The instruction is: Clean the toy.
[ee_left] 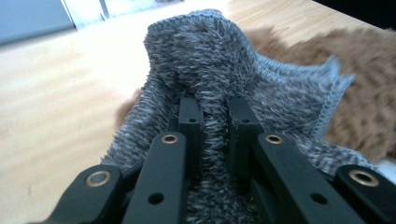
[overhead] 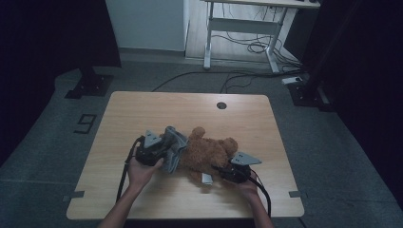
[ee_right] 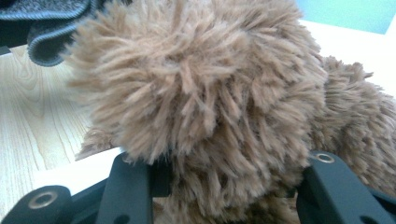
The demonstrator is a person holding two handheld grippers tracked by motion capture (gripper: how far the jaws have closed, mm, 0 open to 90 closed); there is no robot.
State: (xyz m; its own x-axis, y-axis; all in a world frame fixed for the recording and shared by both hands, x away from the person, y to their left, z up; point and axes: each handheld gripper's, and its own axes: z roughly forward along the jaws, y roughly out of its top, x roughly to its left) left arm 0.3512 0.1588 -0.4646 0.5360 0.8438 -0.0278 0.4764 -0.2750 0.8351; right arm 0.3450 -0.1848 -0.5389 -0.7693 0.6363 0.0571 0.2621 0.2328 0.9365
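Observation:
A brown plush teddy bear (overhead: 209,152) lies on the wooden table (overhead: 157,109), with a grey knitted garment (overhead: 175,147) over its left end. My left gripper (overhead: 159,153) is at the bear's left side. In the left gripper view the left gripper (ee_left: 215,112) is shut on a fold of the grey garment (ee_left: 210,51), with brown fur (ee_left: 369,93) behind. My right gripper (overhead: 228,171) is at the bear's lower right. In the right gripper view the right gripper (ee_right: 229,186) has its jaws closed around a thick furry part of the bear (ee_right: 201,93); fur hides the fingertips. The garment's edge (ee_right: 51,23) shows at top left.
A white tag (overhead: 206,178) sticks out under the bear near the front. A round cable hole (overhead: 221,105) sits near the table's far edge. Beyond the table stand a white desk frame (overhead: 247,23) and floor cables (overhead: 237,76).

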